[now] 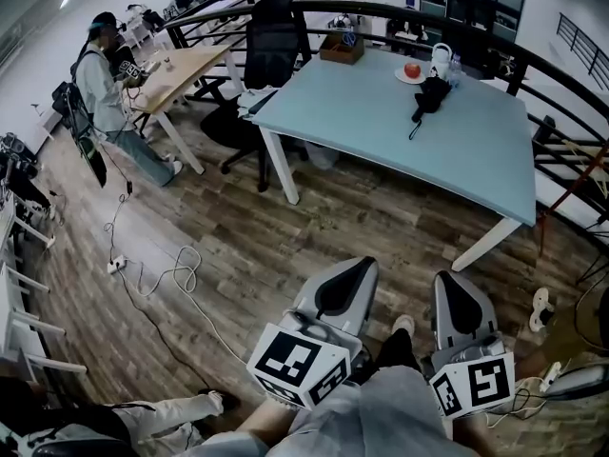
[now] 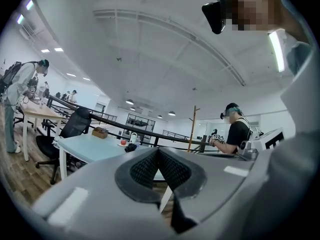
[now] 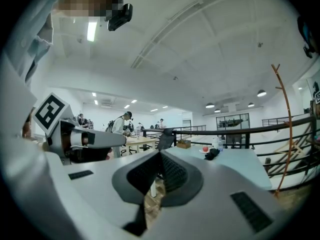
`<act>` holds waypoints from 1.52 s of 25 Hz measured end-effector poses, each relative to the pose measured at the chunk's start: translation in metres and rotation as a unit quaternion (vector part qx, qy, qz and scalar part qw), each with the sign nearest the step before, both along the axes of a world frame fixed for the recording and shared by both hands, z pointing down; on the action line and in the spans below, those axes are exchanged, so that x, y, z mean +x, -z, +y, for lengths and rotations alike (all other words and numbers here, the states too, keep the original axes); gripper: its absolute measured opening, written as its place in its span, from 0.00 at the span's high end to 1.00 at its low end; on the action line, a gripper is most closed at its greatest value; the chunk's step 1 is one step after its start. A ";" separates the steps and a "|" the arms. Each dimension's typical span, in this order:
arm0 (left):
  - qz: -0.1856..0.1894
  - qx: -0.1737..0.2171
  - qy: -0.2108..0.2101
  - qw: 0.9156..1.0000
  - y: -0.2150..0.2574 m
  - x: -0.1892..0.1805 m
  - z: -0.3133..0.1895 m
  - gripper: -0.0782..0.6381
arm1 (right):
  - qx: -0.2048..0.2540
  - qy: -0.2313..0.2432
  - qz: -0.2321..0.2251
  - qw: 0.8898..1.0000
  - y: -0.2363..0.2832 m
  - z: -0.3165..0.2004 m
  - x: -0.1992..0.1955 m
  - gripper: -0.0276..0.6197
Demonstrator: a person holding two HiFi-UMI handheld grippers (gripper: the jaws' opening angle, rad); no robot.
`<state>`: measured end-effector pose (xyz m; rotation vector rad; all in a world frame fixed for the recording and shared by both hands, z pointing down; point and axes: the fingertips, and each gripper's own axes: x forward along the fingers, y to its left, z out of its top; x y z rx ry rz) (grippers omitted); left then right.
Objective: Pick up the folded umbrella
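Note:
The folded black umbrella (image 1: 429,96) lies on the far side of the light blue table (image 1: 381,122), by a plate with a red apple (image 1: 412,69). It also shows small and distant in the left gripper view (image 2: 131,147) and the right gripper view (image 3: 212,154). Both grippers are held low in front of the person, well short of the table. My left gripper (image 1: 360,265) is shut and holds nothing, its pads (image 2: 150,165) meeting at the tip. My right gripper (image 1: 449,280) is also shut and holds nothing, its ribbed pads (image 3: 170,170) pressed together.
A white jug (image 1: 441,60) and a wooden box (image 1: 342,48) stand on the table. A black office chair (image 1: 271,46) sits at its left end. A person (image 1: 100,84) stands at a wooden desk (image 1: 181,69). Cables (image 1: 166,279) trail over the wood floor. Black railing (image 1: 561,84) curves behind the table.

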<state>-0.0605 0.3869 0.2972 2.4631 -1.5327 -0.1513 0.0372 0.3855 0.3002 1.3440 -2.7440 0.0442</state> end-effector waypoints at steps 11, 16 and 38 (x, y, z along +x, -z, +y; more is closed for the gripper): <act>0.000 -0.015 0.038 0.999 -0.007 -0.015 -0.050 0.88 | -0.007 0.034 -0.008 0.999 -0.005 -0.061 -0.013 0.96; -0.005 -0.020 0.060 0.998 -0.005 -0.018 -0.091 0.88 | -0.015 0.057 -0.011 0.998 -0.006 -0.106 -0.017 0.96; -0.009 -0.014 0.122 0.992 0.012 0.019 -0.280 0.88 | -0.013 0.114 -0.007 0.993 0.005 -0.313 0.023 0.96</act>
